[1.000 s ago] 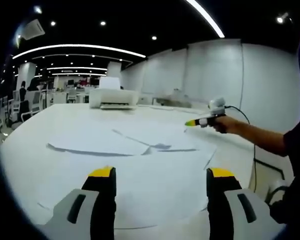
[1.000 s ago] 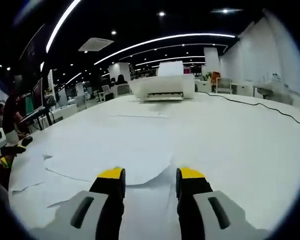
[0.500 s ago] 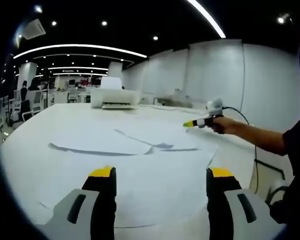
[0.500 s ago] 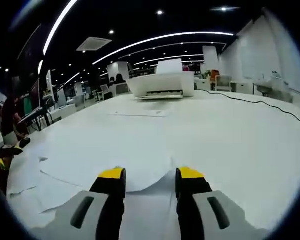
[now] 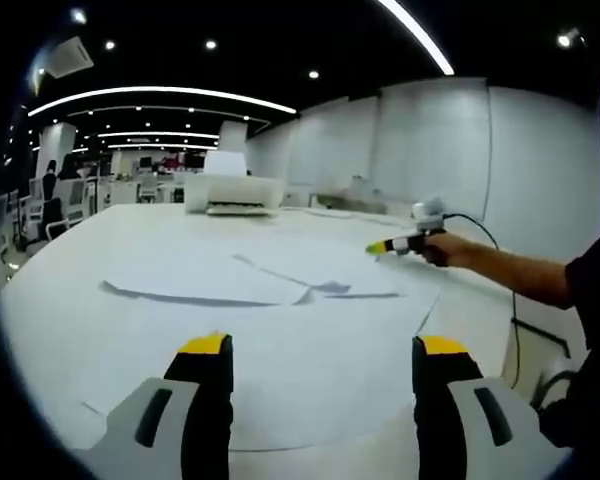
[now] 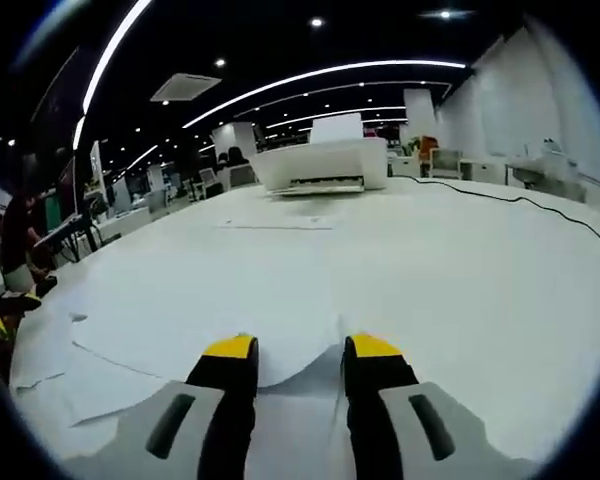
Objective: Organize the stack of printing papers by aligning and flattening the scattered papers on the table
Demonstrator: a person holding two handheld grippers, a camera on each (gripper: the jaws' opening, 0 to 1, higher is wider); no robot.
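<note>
Loose papers (image 5: 280, 290) lie fanned across the white worktop (image 6: 460, 270), printer (image 6: 325, 165) beyond; the left claw (image 5: 320, 345) gapes wide, the right claw (image 6: 298, 348) narrower, both empty, apparently poised to square them.

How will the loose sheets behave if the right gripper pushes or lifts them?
Probably floppy: one sheet's edge already curls up off the table ahead of the right gripper. Likely light and slippery too, since the overlapping sheets lie thin on a smooth top. A push may buckle them rather than slide them square.
</note>
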